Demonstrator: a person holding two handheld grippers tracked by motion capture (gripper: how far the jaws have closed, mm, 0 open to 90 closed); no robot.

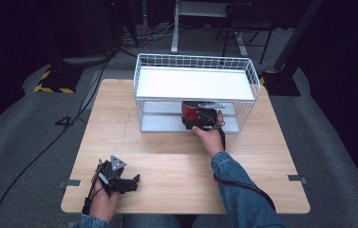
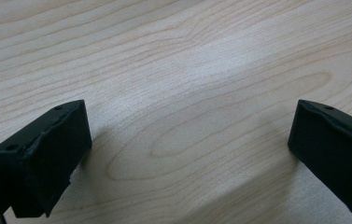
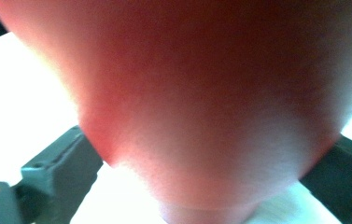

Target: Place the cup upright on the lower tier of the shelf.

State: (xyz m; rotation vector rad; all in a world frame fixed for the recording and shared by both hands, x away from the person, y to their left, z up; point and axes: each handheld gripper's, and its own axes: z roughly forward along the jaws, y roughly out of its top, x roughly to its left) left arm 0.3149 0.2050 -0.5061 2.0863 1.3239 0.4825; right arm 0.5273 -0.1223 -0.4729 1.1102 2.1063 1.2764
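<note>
Placing step, fig. legend: right tool (image 1: pixel 200 115) sits inside the lower tier of the white wire rack w/ flat white shelf (image 1: pixel 194 83), its jaws spread either side of the round red object (image 3: pixel 201 102), which lies between them, grip apparently let go. Left tool (image 1: pixel 128 182) rests idle on the pale wooden bench (image 1: pixel 167 161), jaws spread, nothing between. Next move prob. calls for backing the right tool straight out w/o nudging the object or the wires.

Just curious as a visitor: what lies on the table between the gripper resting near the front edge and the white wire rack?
Nothing: the high view shows only bare wooden table between the left gripper and the wire rack.
</note>
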